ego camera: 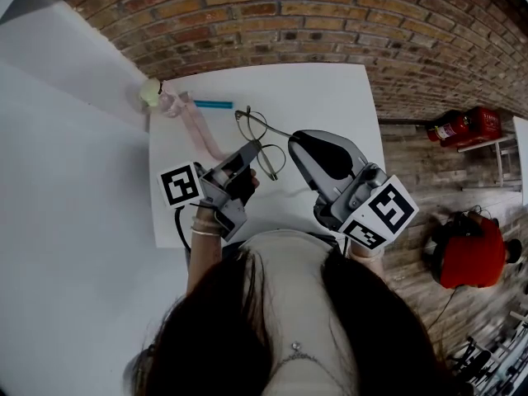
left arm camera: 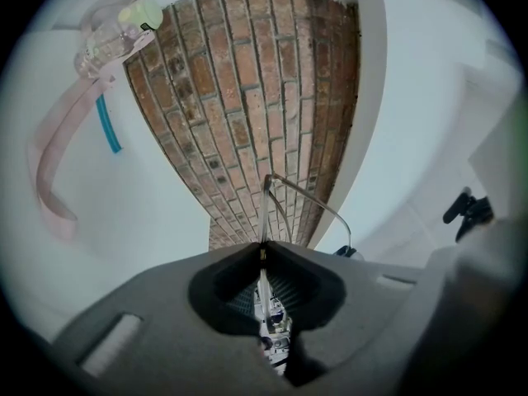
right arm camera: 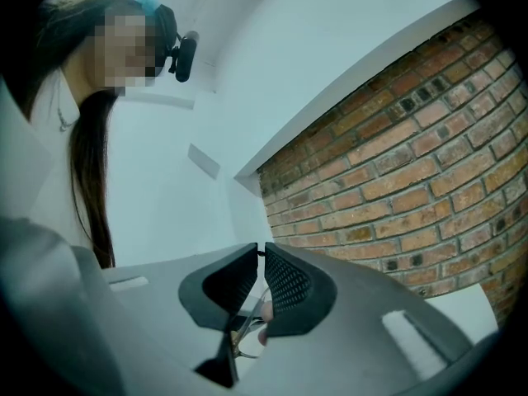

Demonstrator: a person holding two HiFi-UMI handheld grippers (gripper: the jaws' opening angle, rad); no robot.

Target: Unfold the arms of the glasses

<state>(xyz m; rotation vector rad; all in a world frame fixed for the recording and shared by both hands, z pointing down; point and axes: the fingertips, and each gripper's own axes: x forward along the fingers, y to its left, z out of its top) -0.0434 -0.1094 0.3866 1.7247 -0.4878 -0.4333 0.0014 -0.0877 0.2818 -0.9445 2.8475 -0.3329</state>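
Note:
The thin wire-rimmed glasses [ego camera: 262,143] hang above the white table [ego camera: 330,97], between my two grippers. My left gripper [ego camera: 257,145] is shut on the frame by the near lens. In the left gripper view the rim [left arm camera: 265,213] runs out from the closed jaws [left arm camera: 262,250], and one arm [left arm camera: 318,206] curves away to the right. One arm [ego camera: 268,125] stretches from the far lens to the tip of my right gripper [ego camera: 291,139]. In the right gripper view the jaws [right arm camera: 260,248] are closed on a thin dark piece, and part of the lens rim [right arm camera: 243,337] shows below them.
A pink strap [ego camera: 196,126] with a pale yellow-green ball [ego camera: 151,91] and a blue stick [ego camera: 213,104] lie at the table's far left. The brick wall [ego camera: 289,15] stands behind the table. A fire extinguisher [ego camera: 462,126] and another red object [ego camera: 466,250] sit on the floor at right.

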